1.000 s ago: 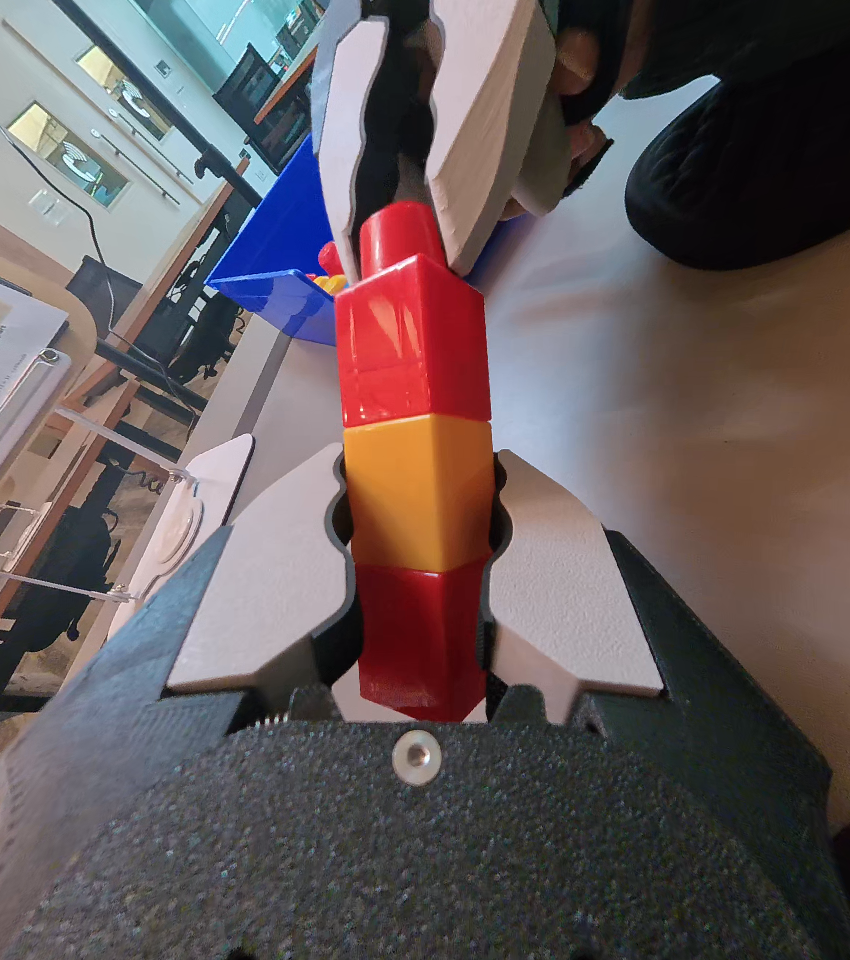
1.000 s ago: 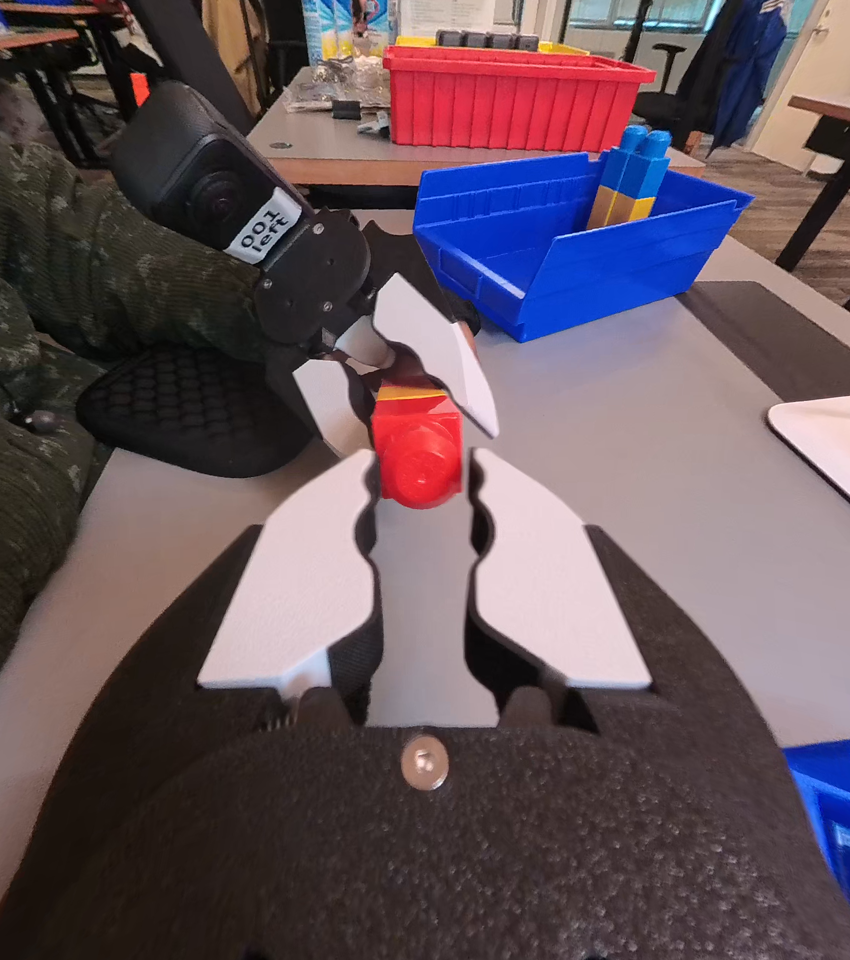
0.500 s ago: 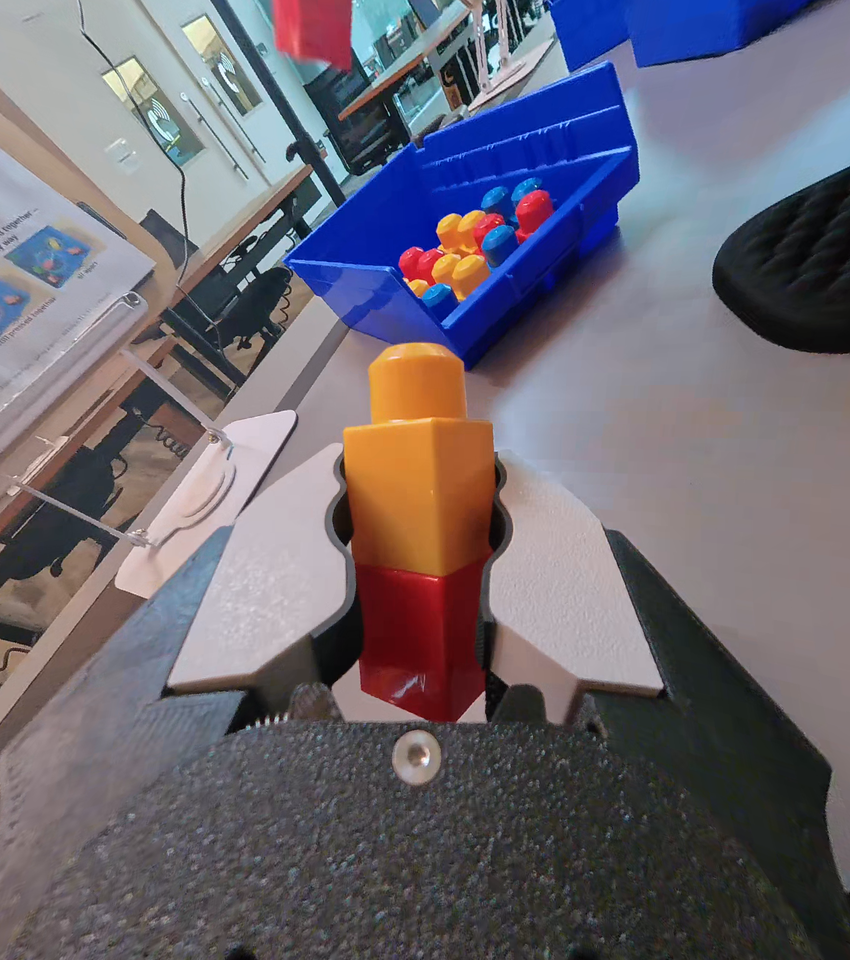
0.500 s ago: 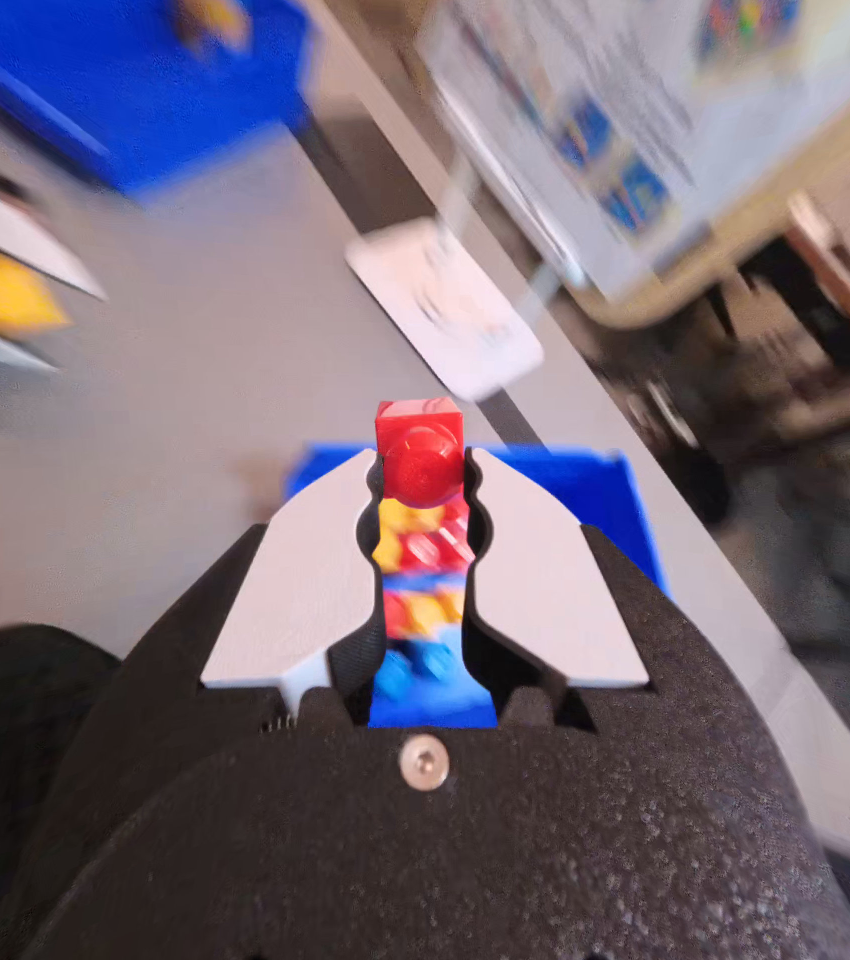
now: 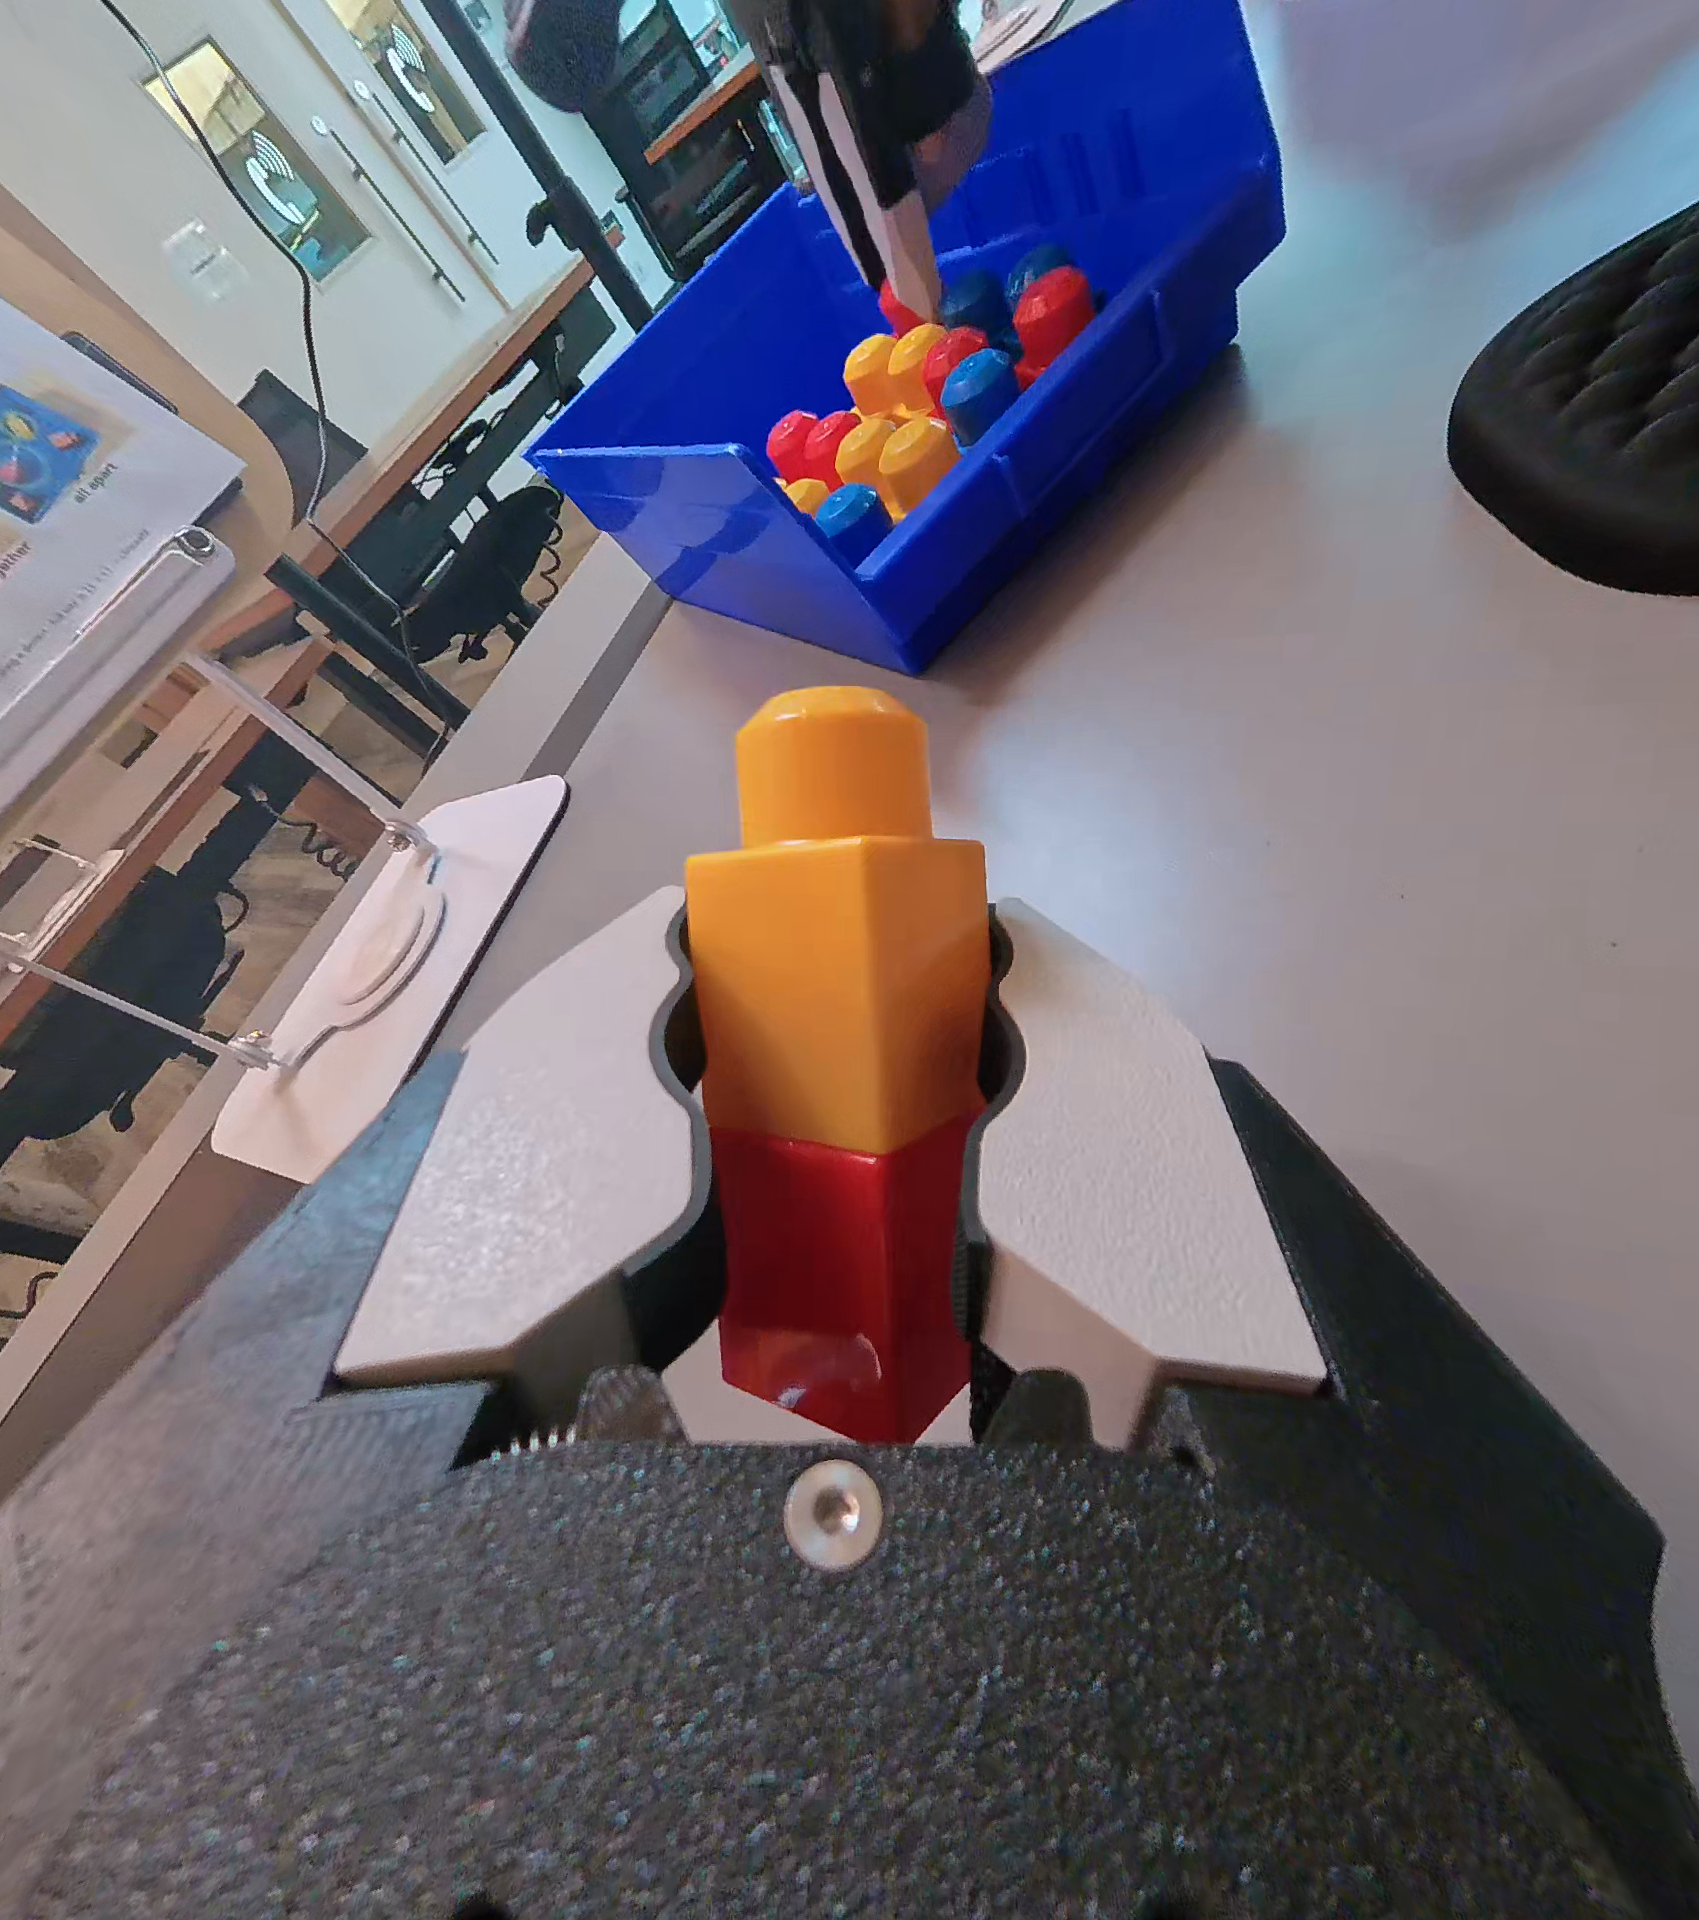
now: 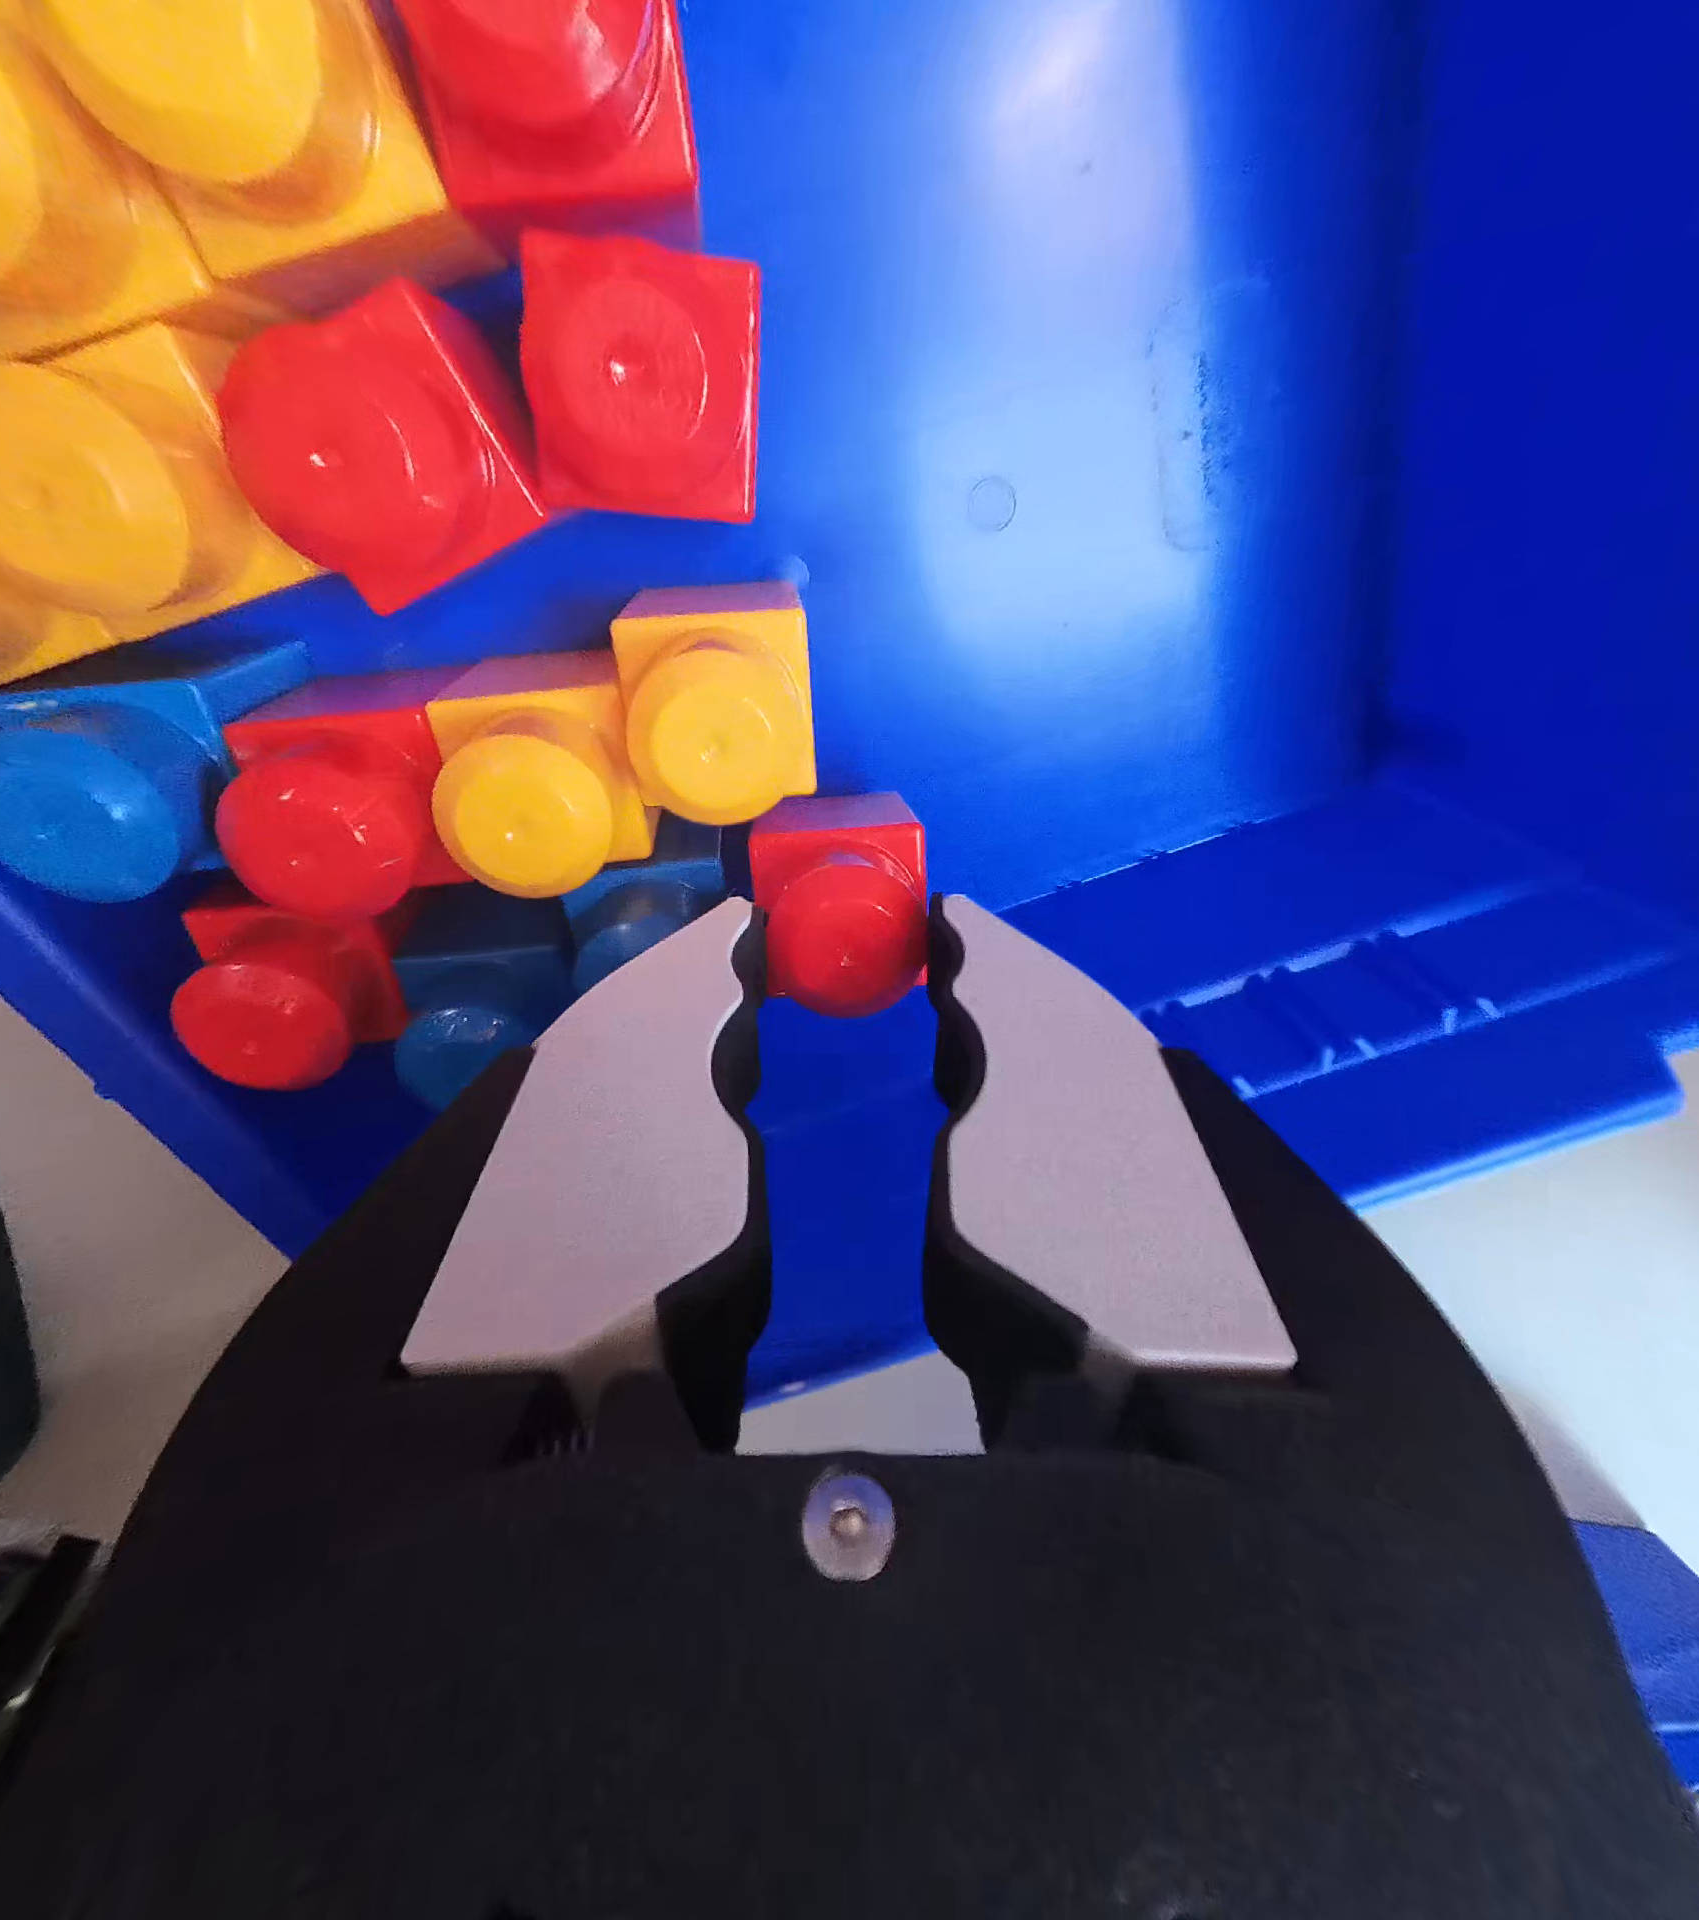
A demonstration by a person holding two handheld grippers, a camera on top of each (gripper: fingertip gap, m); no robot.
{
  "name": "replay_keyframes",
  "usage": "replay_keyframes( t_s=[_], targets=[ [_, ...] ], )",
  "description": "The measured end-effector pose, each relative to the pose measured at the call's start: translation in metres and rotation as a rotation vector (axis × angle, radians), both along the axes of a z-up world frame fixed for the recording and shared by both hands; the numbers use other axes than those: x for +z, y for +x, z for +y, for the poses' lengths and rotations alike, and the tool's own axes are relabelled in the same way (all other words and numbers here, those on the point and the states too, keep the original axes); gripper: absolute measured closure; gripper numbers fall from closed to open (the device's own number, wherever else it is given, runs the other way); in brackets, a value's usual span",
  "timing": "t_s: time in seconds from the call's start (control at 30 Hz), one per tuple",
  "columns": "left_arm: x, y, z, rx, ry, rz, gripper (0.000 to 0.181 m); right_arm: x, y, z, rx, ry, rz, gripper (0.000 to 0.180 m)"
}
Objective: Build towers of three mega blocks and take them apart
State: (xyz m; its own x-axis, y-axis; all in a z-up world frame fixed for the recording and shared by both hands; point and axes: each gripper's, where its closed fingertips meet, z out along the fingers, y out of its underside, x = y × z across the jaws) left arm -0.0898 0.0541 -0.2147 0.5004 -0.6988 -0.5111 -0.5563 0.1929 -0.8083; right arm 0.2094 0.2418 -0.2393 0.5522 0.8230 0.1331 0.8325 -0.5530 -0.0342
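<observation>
Stack in your left gripper: yellow block [image 5: 840, 977] pressed onto a dark red block [image 5: 840, 1273]; two blocks, one short of a tower of three.
Long axis of the stack: it runs straight out along the left gripper's fingers, away from the camera, with the yellow stud at the far, free end.
Left gripper [image 5: 837, 1023]: its jaws are pinched on the stack, pads on the side faces near the seam where yellow meets red; the red base sits deep between them.
Single red block [image 6: 840, 909]: it sits at the tips of your right gripper, stud pointing back toward the camera, body pointing on into the bin.
Right gripper [image 6: 837, 940]: a gap stands between the jaws, and the tips flank the red stud. You cannot tell from this view whether they press on it or have let it go.
Blue bin [image 6: 1188, 468]: the right gripper reaches into it; the red block lies at the edge of the loose blocks [image 6: 512, 769], red, yellow and blue, with bare bin floor on the other side.
Bin seen from the left gripper: blue bin [image 5: 720, 520] stands ahead on the grey table [image 5: 1344, 883], well apart from the stack.
Turning relation: the yellow stud points roughly toward the bin, so your right gripper is the nearer one to return and pull the yellow block off along that axis.
Likely step: taking apart, partly done.
</observation>
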Motion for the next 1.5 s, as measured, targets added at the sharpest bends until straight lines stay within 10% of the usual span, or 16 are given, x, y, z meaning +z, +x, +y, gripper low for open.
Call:
replay_keyframes(
  t_s=[0.3,0.47,0.63,0.83,1.5],
  targets=[
    [-0.001,-0.001,0.001,0.000,-0.018,-0.023,0.130,-0.005,-0.006,-0.006,-0.012,0.005,0.119,0.138],
    [0.000,0.001,-0.001,-0.011,-0.030,-0.043,0.130,0.051,-0.047,-0.009,0.079,0.212,0.294,0.130],
    [0.002,0.007,-0.007,-0.054,-0.031,-0.059,0.130,0.106,-0.176,-0.122,0.525,0.295,0.687,0.130],
    [0.010,0.015,-0.020,-0.118,-0.004,-0.078,0.130,0.070,-0.265,-0.218,0.768,0.265,0.814,0.131],
    [0.002,0.022,-0.033,-0.228,-0.178,-0.134,0.140,0.072,-0.266,-0.228,0.832,0.202,0.938,0.148]
  ],
)
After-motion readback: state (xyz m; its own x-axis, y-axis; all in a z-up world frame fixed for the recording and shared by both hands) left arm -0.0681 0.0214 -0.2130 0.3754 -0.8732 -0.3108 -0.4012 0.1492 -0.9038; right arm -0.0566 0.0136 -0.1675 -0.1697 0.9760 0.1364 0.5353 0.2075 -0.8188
